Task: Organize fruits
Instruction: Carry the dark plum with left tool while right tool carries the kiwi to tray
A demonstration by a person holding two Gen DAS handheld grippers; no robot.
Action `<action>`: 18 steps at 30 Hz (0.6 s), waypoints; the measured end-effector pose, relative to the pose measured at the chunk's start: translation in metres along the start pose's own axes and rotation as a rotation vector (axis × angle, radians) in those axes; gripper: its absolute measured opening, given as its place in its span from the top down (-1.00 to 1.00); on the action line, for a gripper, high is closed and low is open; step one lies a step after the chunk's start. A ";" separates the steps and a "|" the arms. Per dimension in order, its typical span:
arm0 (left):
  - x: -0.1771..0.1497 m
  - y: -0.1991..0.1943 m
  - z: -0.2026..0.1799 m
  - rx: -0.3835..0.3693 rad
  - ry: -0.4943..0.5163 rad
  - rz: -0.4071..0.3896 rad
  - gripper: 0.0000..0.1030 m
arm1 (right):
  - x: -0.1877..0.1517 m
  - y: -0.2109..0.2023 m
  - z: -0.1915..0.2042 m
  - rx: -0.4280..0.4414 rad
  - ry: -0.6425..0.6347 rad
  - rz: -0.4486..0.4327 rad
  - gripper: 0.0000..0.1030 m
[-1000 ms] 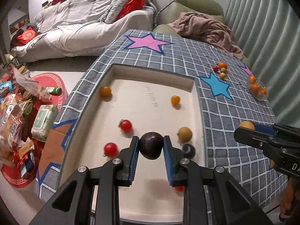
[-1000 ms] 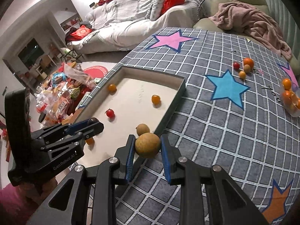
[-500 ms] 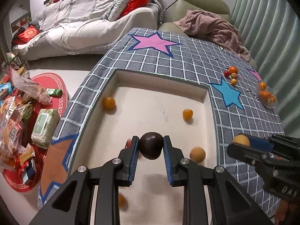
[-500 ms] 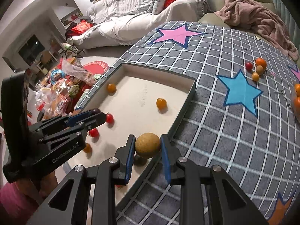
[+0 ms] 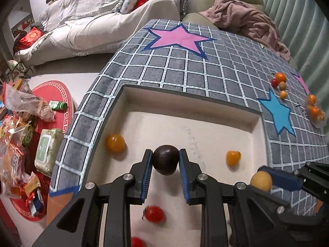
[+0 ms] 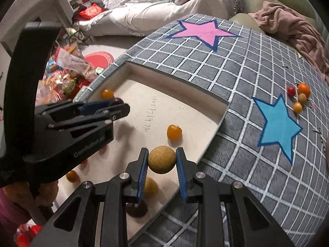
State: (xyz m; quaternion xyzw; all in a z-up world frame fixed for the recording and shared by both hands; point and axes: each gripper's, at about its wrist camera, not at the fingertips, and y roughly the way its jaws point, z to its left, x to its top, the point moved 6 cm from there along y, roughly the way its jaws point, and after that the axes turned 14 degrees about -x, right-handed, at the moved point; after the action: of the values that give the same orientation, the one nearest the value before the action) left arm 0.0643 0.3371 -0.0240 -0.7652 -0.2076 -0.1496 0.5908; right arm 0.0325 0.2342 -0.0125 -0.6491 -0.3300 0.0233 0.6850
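Note:
My left gripper (image 5: 166, 161) is shut on a dark purple round fruit (image 5: 165, 160) and holds it above the shallow beige tray (image 5: 185, 105) sunk into the grid-patterned table cover. My right gripper (image 6: 162, 160) is shut on a tan round fruit (image 6: 162, 159), held over the tray's right edge (image 6: 213, 138). In the tray lie orange fruits (image 5: 115, 143) (image 5: 233, 157) and red tomatoes (image 5: 155, 214). The right gripper with its tan fruit (image 5: 261, 180) shows at the right of the left wrist view. The left gripper (image 6: 121, 108) shows at the left of the right wrist view.
A cluster of small fruits (image 5: 280, 83) lies on the far right of the table cover, with oranges in a clear container (image 5: 315, 112) beyond. A pink blanket (image 5: 246, 24) lies on the chair behind. Snack bags and a wipes pack (image 5: 48, 148) lie on the floor at left.
Both grippers moved forward over the tray, each still holding its fruit. The right gripper has gone from over the table cover to over the tray's right edge.

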 end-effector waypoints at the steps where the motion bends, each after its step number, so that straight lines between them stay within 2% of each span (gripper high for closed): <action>1: 0.001 0.004 0.001 0.007 0.000 0.007 0.47 | 0.000 0.004 0.001 -0.005 -0.009 0.007 0.44; 10: 0.003 0.019 0.001 0.060 0.036 0.022 0.47 | -0.003 0.025 0.010 -0.043 -0.072 0.055 0.44; 14: 0.002 0.019 0.002 0.074 0.043 0.012 0.46 | -0.004 0.024 0.011 -0.073 -0.091 0.041 0.42; 17: 0.002 0.018 0.004 0.065 0.029 0.012 0.45 | -0.004 0.023 0.012 -0.056 -0.094 0.034 0.31; 18: 0.002 0.017 0.004 0.063 0.027 0.012 0.45 | -0.004 0.022 0.013 -0.051 -0.095 0.031 0.19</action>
State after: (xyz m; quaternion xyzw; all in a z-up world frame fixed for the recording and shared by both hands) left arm 0.0744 0.3377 -0.0388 -0.7454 -0.1997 -0.1498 0.6182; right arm 0.0320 0.2475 -0.0349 -0.6695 -0.3525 0.0563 0.6515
